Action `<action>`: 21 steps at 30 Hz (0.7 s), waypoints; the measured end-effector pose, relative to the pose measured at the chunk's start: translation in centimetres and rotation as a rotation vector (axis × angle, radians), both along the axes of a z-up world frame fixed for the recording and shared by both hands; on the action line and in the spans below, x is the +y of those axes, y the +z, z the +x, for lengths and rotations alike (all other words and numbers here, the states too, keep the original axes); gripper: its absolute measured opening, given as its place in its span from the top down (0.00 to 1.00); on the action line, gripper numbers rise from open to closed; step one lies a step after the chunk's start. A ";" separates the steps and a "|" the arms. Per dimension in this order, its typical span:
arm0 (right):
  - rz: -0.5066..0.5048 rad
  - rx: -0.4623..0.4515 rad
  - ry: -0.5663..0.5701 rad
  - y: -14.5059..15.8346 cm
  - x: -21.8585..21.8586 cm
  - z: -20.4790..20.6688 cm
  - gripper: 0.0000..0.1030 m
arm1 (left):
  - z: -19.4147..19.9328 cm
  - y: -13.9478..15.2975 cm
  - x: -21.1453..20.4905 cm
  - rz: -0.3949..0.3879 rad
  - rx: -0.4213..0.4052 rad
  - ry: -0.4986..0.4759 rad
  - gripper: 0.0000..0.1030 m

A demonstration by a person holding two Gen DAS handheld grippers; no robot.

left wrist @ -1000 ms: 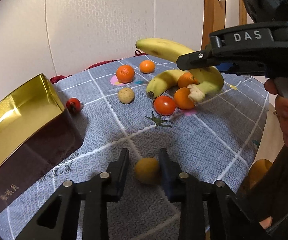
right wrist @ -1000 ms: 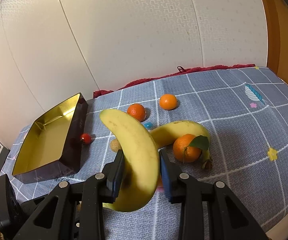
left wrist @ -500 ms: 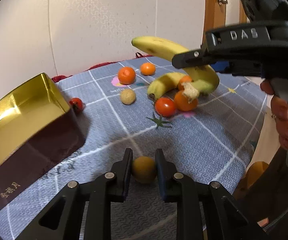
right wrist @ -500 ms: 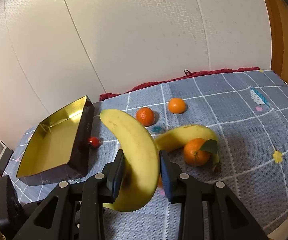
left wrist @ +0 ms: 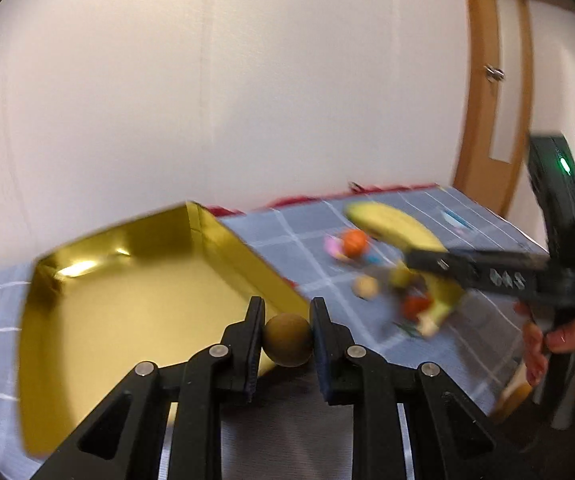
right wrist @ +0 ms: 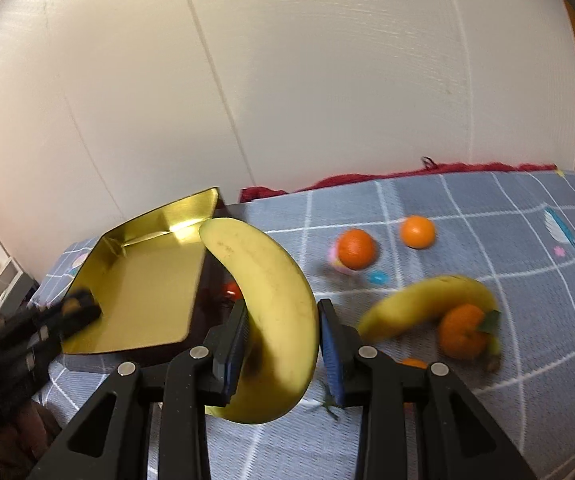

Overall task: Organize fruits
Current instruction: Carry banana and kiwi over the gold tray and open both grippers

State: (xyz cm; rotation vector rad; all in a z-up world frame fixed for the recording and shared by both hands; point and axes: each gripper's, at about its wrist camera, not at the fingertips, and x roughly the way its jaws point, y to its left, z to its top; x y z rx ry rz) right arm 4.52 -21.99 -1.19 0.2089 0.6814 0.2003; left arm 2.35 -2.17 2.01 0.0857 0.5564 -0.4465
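Left wrist view puts your left gripper (left wrist: 286,340) clamped on a small round yellow-brown fruit (left wrist: 287,339), carried just over the near right wall of the open gold-lined box (left wrist: 135,280), which sits toward the left edge of the blue grid-patterned cloth (left wrist: 311,248). The box looks empty. Let go only once the fruit is clearly inside the rim; release it over the wall and it can strike the edge and roll off across the cloth.

Further right, your right gripper (right wrist: 281,332) pinches a banana (right wrist: 271,288) across its middle, jaws narrow on it, with the tip reaching toward the box's right wall. That long curve gives the load leverage, so it could swivel between the pads, and both tools heading for one box may collide.

Loose on the cloth to the right lie two oranges (right wrist: 356,249) near the far edge, a second banana (right wrist: 427,304) with a leafed mandarin (right wrist: 463,336) touching it, a red tomato (left wrist: 417,306) and a pale round fruit (left wrist: 365,287). The blur hides finer detail there.
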 end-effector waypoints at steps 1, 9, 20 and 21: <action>-0.003 -0.003 0.010 0.0 0.4 0.2 0.67 | 0.5 0.3 1.1 0.006 -0.009 0.029 0.78; 0.026 -0.010 0.098 0.0 4.3 2.1 0.67 | 4.6 -0.9 7.8 -0.057 0.084 0.276 0.77; 0.024 -0.058 0.185 0.4 8.9 3.9 0.67 | 6.2 -2.4 9.0 -0.015 0.140 0.389 0.77; 0.018 -0.064 0.192 0.4 9.2 4.1 0.67 | 6.4 -2.6 8.9 -0.007 0.146 0.396 0.77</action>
